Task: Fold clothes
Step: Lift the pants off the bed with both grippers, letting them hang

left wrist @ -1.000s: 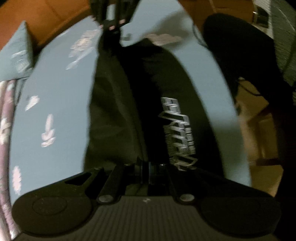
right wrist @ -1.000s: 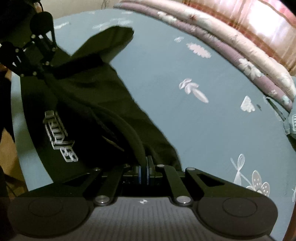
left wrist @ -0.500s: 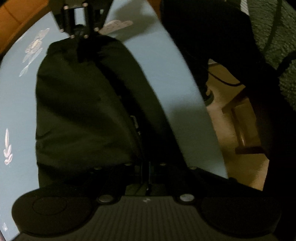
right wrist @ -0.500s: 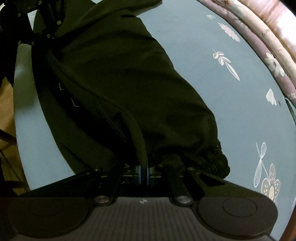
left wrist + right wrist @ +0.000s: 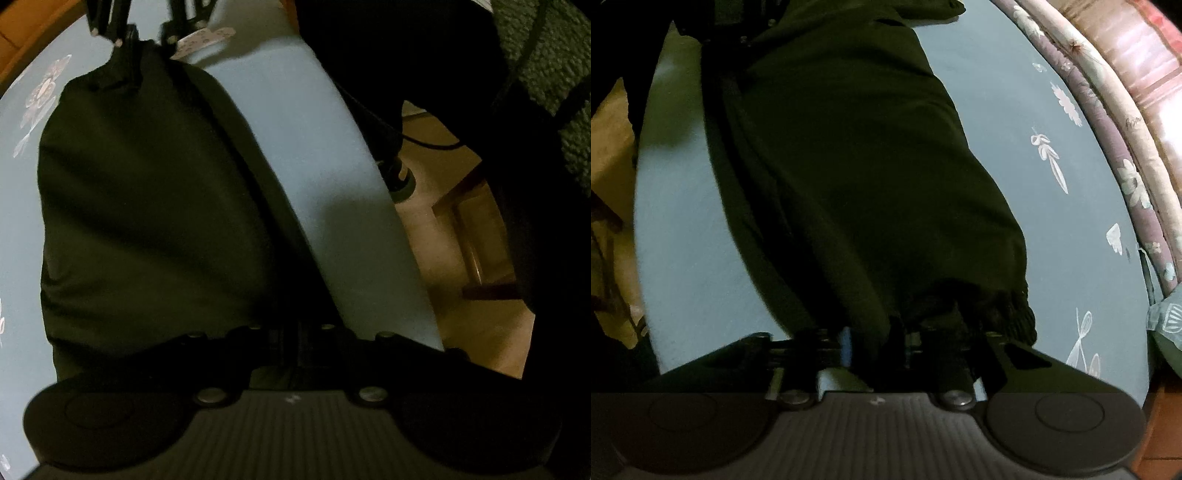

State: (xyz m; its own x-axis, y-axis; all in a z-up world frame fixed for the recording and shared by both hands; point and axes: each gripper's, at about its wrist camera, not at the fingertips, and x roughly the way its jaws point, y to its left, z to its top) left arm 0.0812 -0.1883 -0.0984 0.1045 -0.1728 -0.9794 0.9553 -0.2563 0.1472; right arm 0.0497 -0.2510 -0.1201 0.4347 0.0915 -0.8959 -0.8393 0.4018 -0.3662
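Between both sets of tongs a dark garment point(image 5: 147, 206) is stretched flat on a light-blue flowered sheet point(image 5: 306, 155).

Left gripper point(image 5: 291, 334): jaws are pressed together, a fold of the dark cloth is pinched right at the tips. From there the garment is spread forward and to the left of the tongs. A bare strip of sheet is seen to the right of the tongs, then the sheet's edge and a brown floor point(image 5: 443, 258) beyond it.

Right gripper point(image 5: 875, 341): jaws are opening. Cloth is still seen between the fingers, but pad contact cannot be told, since the fabric is dark against dark parts. A gathered elastic hem point(image 5: 1008, 310) is bunched just ahead and to the right of these tongs. The rest of the garment is laid out forward of them.

At the far end of the cloth in the left-wrist view, the right gripper is seen with its fingers apart over the top edge. To the right of the right tongs, bare sheet is seen, then a rolled floral quilt point(image 5: 1108, 140) along the sheet's edge.
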